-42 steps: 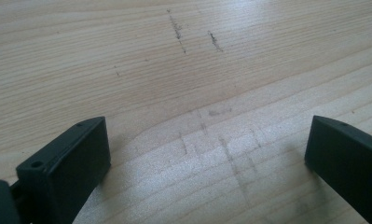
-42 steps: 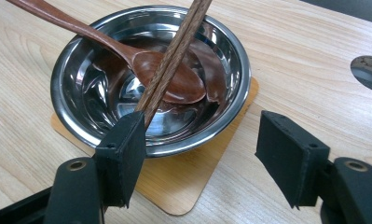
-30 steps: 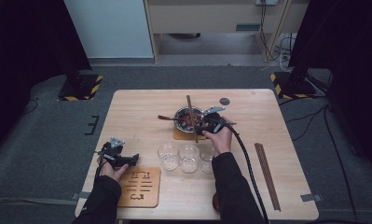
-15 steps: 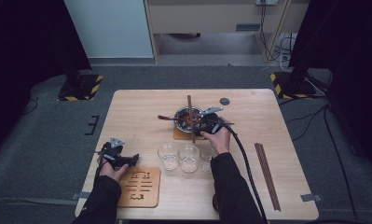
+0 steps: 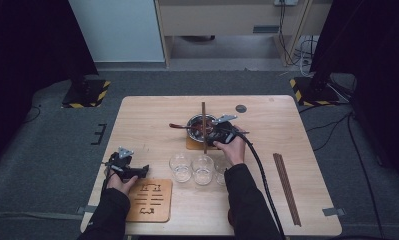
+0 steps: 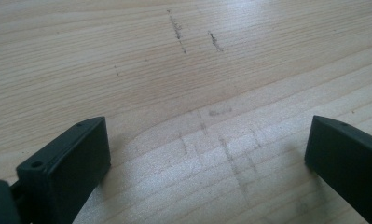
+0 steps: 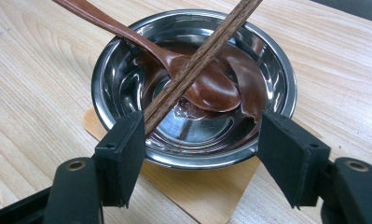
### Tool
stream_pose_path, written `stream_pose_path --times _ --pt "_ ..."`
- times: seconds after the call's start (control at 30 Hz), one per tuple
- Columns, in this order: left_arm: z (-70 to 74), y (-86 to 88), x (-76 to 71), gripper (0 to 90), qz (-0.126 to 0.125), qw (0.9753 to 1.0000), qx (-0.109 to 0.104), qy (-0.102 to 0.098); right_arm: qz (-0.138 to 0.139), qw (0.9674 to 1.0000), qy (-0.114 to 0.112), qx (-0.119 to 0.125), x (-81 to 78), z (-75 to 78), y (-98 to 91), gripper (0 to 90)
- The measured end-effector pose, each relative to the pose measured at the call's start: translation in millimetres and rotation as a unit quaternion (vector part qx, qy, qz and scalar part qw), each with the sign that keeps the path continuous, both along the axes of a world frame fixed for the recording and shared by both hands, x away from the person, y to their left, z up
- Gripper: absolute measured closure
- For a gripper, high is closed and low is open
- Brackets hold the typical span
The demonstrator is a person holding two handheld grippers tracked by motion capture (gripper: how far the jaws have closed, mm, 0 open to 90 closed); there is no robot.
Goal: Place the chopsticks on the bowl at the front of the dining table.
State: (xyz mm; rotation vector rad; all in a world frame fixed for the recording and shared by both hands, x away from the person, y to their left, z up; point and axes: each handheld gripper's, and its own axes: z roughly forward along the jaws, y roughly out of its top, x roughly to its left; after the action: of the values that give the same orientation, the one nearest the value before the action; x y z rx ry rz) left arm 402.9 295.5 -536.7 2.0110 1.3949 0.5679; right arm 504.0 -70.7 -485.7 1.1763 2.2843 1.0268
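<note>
Bowl: my steel bowl (image 7: 193, 88) sits on a thin wooden coaster (image 7: 197, 186) near the middle of the table (image 5: 152, 115); a brown wooden spoon (image 7: 183, 70) rests in it, handle running out over the rim, with a second brown spoon bowl lying beside it inside
Chopsticks: a pair of dark chopsticks (image 7: 197, 56) lies across the bowl, its lower end touching the inner face of one jaw of my right gripper
Glasses: three clear glasses (image 5: 203, 169) stand in a row just in front of the bowl; I cannot tell whether they hold anything
Right gripper: my right gripper (image 7: 200, 144) is at the near rim of the bowl, jaws spread to either side of it, pads not pressing on the steel; in the high view my right hand (image 5: 233, 147) reaches over the glasses
Left gripper: my left gripper (image 6: 207, 154) is held low over bare wood near the table's left edge, jaws spread wide, nothing between them
Nearby: a cut-out wooden trivet (image 5: 149, 200) lies just beside my left hand (image 5: 121, 180); a second pair of chopsticks (image 5: 286, 187) lies well apart at the right
Open room: the far left stretch of table beyond my left gripper is bare wood
</note>
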Motion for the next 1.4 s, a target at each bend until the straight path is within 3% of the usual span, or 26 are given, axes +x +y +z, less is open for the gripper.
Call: stream_pose_path --times 1.4 --pt "0.0 0.0 0.0 0.0 0.000 1.0000 0.000 0.000 0.013 0.9995 -0.007 0.026 1.6 1.0 5.2 32.4"
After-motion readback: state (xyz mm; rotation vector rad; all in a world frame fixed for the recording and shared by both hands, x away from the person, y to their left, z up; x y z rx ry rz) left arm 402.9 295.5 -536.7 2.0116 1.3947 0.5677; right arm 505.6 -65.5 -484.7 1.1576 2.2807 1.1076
